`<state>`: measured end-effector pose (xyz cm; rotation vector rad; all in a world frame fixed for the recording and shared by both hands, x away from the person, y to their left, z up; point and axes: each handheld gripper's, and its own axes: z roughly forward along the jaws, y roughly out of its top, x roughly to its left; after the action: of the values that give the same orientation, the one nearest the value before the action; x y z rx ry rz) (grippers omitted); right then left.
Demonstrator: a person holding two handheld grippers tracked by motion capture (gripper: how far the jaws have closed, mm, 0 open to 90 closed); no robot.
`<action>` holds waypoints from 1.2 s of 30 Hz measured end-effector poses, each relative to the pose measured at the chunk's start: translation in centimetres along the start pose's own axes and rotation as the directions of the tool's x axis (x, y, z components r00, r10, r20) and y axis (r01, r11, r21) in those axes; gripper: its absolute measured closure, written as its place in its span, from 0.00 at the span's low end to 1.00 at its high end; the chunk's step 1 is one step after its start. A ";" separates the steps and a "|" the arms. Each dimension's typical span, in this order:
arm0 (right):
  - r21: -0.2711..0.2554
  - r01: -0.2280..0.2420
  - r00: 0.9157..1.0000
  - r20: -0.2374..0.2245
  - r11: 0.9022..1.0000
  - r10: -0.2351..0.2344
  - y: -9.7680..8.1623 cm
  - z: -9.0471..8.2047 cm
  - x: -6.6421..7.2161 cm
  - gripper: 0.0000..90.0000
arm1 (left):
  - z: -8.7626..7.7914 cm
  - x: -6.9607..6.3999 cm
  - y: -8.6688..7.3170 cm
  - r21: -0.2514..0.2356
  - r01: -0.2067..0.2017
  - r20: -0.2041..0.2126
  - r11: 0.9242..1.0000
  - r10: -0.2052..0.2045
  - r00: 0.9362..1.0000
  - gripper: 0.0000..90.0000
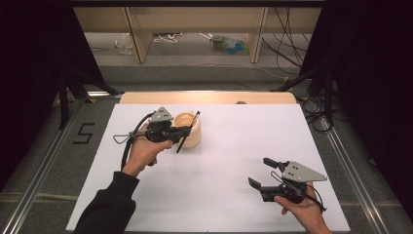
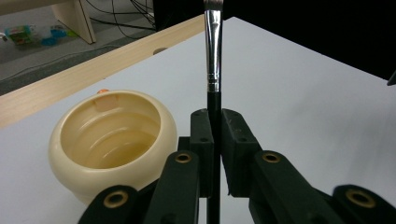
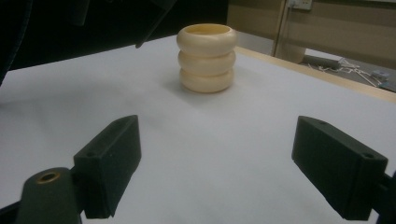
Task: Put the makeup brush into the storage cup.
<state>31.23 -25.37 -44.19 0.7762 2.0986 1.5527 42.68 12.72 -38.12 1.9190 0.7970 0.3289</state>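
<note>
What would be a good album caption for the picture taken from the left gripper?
Left gripper clamps a black-handled brush upright beside an empty cream ribbed pot on a white table.

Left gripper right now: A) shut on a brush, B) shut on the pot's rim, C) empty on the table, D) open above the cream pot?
A: the left gripper has its pads pressed on the black handle of the brush, beside the cream pot without touching it.

At lower left of my high view, a black sleeve covers the forearm. Each black gripper, left and right, carries a grey three-cornered plate and a trailing black cable. Brass-ringed pivots dot the blocky jaws.
</note>
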 end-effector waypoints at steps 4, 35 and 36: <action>0.000 -0.001 1.000 0.001 1.000 0.001 0.0 0.1 0.0 0.19 | -0.3 0.1 0.2 -0.028 0.011 -0.007 1.000 -0.011 1.000 0.93; 0.020 -0.002 1.000 0.013 1.000 0.001 -0.2 0.1 -0.1 0.19 | -0.4 1.5 0.8 -0.249 0.059 -0.074 0.967 -0.080 0.994 0.93; 0.021 -0.002 1.000 0.014 1.000 0.002 -0.2 0.1 -0.1 0.19 | -0.3 1.6 0.8 -0.253 0.060 -0.074 0.966 -0.081 0.994 0.93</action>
<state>31.33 -25.42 -44.44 0.7944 2.1075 1.5244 43.97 13.75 -37.41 1.6459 0.8352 0.4476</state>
